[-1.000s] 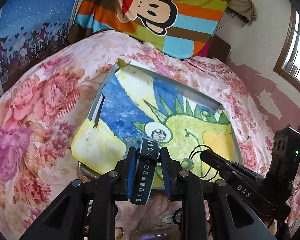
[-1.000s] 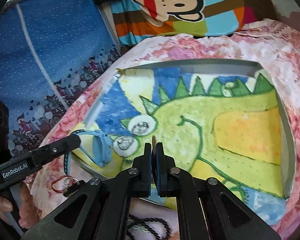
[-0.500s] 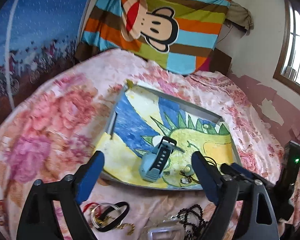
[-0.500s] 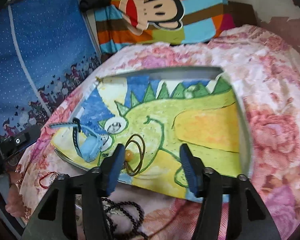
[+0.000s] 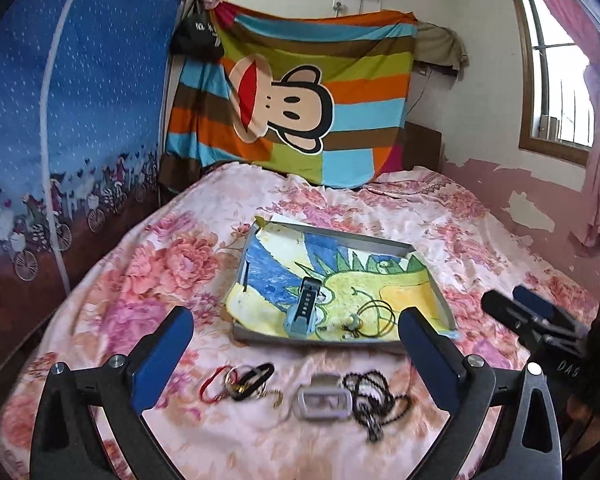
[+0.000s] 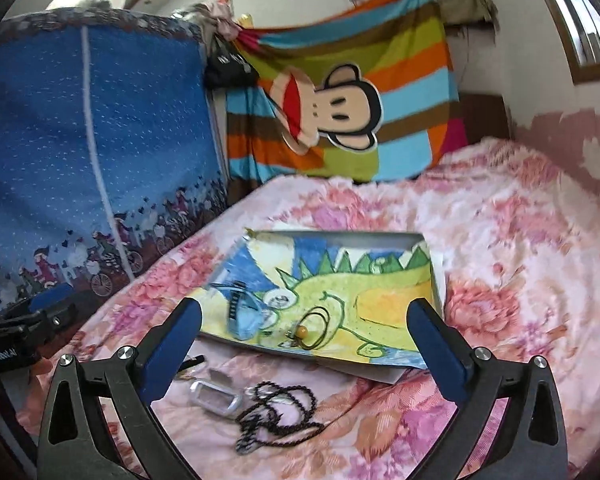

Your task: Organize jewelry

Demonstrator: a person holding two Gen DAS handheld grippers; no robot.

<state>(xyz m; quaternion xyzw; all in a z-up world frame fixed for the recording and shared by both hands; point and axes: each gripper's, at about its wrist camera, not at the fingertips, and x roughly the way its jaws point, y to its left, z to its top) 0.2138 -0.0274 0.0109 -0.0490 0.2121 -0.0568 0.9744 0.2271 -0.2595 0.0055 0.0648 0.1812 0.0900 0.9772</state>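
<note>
Left wrist view: the left gripper (image 5: 296, 364), clamped a second ago on the pale blue rubber-strapped watch (image 5: 305, 312), now stands wide apart and drawn back. That watch lies released in the shallow grey metal tray (image 5: 436, 292), on its dinosaur drawing, beside the black cord necklace with an amber bead (image 6: 312, 330), which the right gripper (image 6: 304, 344), likewise parted, has dropped. Two pieces stowed; red and black bracelets (image 5: 236, 382), a silver watch case (image 5: 322, 402) and black beads (image 5: 374, 396) remain on the floral bedspread (image 5: 160, 272).

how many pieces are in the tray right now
2. A blue watch lies at the tray's near-left, and a black cord necklace with a bead sits just right of it. Other pieces lie on the bedspread outside.
</note>
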